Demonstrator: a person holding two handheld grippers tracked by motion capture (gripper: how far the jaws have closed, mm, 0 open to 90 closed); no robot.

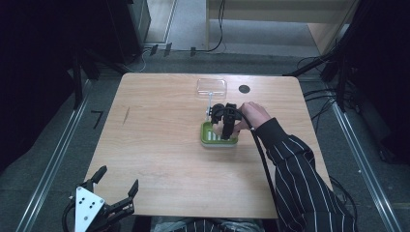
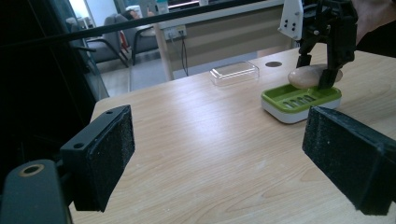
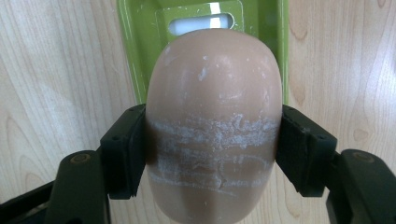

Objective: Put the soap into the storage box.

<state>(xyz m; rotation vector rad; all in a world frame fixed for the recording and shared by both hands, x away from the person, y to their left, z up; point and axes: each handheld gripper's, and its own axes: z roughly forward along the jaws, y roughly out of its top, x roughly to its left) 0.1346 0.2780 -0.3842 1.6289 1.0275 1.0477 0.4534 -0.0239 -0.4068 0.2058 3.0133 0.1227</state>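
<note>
A tan oval bar of soap (image 3: 215, 126), scuffed with white marks, is clamped between the two black pads of my right gripper (image 3: 212, 149), just above a green soap dish (image 3: 140, 42). In the left gripper view the same soap (image 2: 308, 76) hangs over the near end of the dish (image 2: 299, 100), held by the right gripper (image 2: 322, 70). From above, the right gripper (image 1: 225, 121) points down over the dish (image 1: 208, 135) at mid-table. My left gripper (image 1: 116, 188) stands open off the table's front left corner, its pads (image 2: 107, 154) wide apart with nothing between them.
A clear plastic lid (image 1: 212, 86) lies on the table behind the dish. A dark round hole (image 1: 244, 89) sits in the tabletop to its right. A striped sleeve (image 1: 300, 169) crosses the right side. Cables run along the floor around the table (image 1: 159, 159).
</note>
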